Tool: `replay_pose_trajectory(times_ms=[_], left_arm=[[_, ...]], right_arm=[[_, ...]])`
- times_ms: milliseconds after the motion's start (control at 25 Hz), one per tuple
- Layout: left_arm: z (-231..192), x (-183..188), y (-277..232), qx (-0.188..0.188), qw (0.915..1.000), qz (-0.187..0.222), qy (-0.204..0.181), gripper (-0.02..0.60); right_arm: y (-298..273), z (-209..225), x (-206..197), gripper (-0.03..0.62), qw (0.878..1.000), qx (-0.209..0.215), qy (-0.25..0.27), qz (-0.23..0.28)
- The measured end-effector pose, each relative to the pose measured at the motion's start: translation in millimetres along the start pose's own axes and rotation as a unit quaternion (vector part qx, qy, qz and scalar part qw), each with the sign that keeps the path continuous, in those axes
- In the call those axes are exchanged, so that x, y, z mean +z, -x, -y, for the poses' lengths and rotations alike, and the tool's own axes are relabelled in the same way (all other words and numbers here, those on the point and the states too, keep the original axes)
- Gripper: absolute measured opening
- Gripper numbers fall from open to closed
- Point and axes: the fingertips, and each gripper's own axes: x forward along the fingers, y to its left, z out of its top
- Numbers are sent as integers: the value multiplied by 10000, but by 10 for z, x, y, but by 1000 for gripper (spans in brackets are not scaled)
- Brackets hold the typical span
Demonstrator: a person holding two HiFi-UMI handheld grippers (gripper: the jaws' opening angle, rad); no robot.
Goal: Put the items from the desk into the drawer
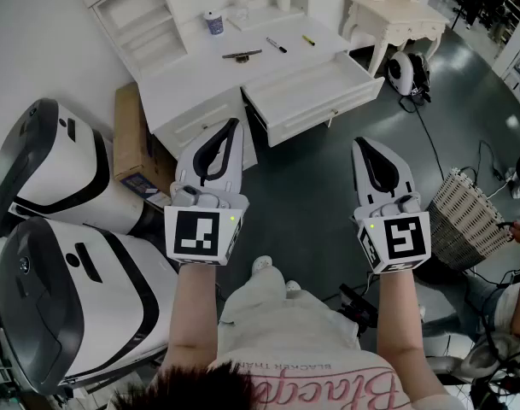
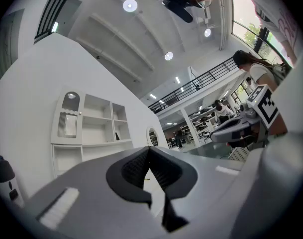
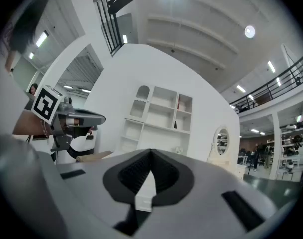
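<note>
Both grippers were held well short of the furniture. The left gripper point(image 1: 230, 130) and the right gripper point(image 1: 363, 149) each had jaws pressed together on nothing. Beyond them the drawer point(image 1: 315, 92) stood open. Farther off, on the desk point(image 1: 191, 71), lay a dark tool point(image 1: 242, 55), a marker point(image 1: 277, 45), a yellow piece point(image 1: 308, 39) and a cup point(image 1: 213, 22). Judged stage: approach, nothing collected. The next move calls for reaching past the drawer and spreading one gripper's jaws over an item.

Looking steeply down from the head over the left gripper point(image 1: 236, 124) and right gripper point(image 1: 359, 144) toward the desk point(image 1: 191, 71) ahead. Riding each gripper, facing level along its jaws, sharing the shelving point(image 2: 91, 126) point(image 3: 161, 113).
</note>
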Motion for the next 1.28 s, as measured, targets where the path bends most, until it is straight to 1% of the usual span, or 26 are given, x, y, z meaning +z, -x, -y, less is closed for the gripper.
replay_pose_trajectory(times_ms=[360, 440, 480, 520, 600, 680, 920, 1280], left_arm=[[42, -13, -146, -71, 10000, 33, -13, 9], [20, -47, -223, -112, 9999, 73, -25, 9], [-3, -76, -264, -108, 9999, 58, 27, 9], [-38, -109, -307, -89, 9999, 46, 79, 9], [-132, -180, -401, -42, 9999, 109, 63, 9], [-221, -262, -523, 0, 9999, 134, 54, 9], [-615, -497, -1081, 81, 9997, 117, 205, 9], [-1320, -905, -2177, 65, 9994, 38, 352, 9]], right_arm=[[-25, 149, -39, 8, 9999, -120, -6, -8], [-85, 168, -37, 8, 9999, -109, -2, 8], [-131, 175, -45, 8, 9999, -98, -15, 18], [-188, 186, -66, 8, 9999, -89, -41, 30], [-324, 213, -128, 8, 9999, -68, -86, 25], [-470, 267, -173, 8, 10000, -52, -71, -7], [-1093, 498, -259, 8, 9999, -73, 26, -68], [-2235, 981, -421, 8, 9994, -249, 17, -257]])
